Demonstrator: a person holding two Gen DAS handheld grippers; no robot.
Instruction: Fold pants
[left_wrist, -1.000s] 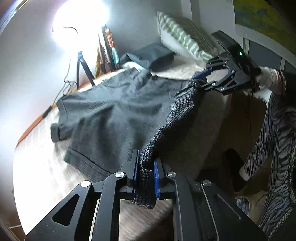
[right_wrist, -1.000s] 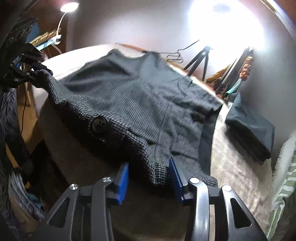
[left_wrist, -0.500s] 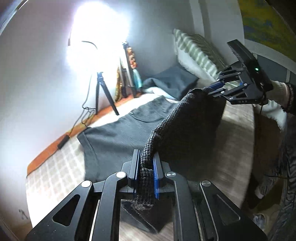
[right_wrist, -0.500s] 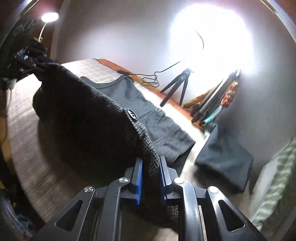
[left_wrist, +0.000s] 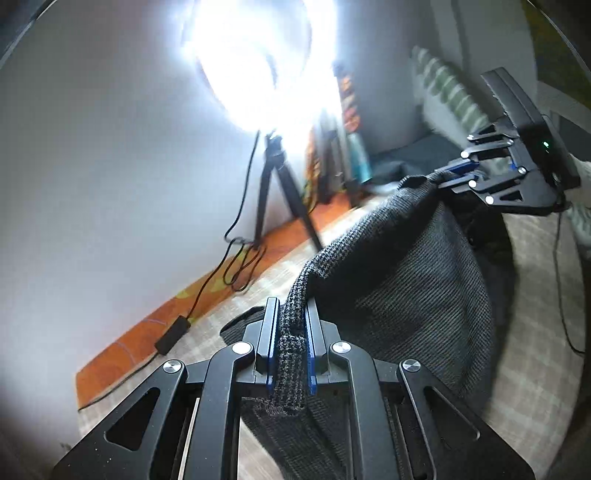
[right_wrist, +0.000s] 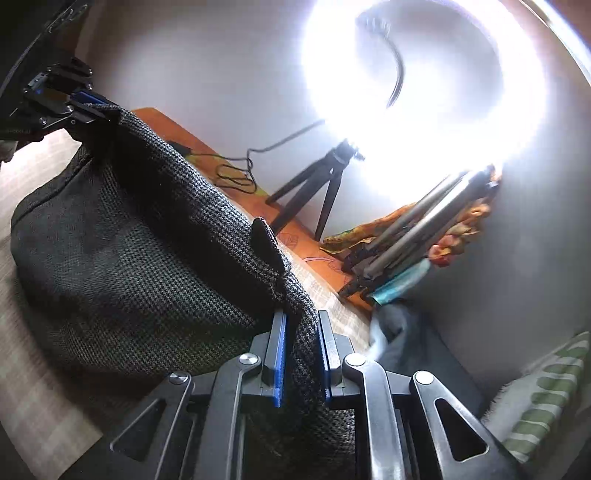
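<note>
Blue-padded fingers of the left gripper (left_wrist: 291, 347) clamp one end of the waistband of the pants (left_wrist: 402, 280); the right gripper (right_wrist: 301, 356) clamps the other end. Between them the band runs taut and raised, the dark houndstooth cloth hanging below it onto the checked bed cover (left_wrist: 532, 332). A button (right_wrist: 264, 236) sits on the band. Beyond stand a tripod (right_wrist: 321, 181) and ring light (right_wrist: 424, 74).

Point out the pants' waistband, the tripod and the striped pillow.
Waistband (right_wrist: 207, 206), right wrist view: stretched houndstooth edge.
Tripod (left_wrist: 264, 192), left wrist view: left leg.
Striped pillow (right_wrist: 546, 402), right wrist view: green-striped face.
</note>
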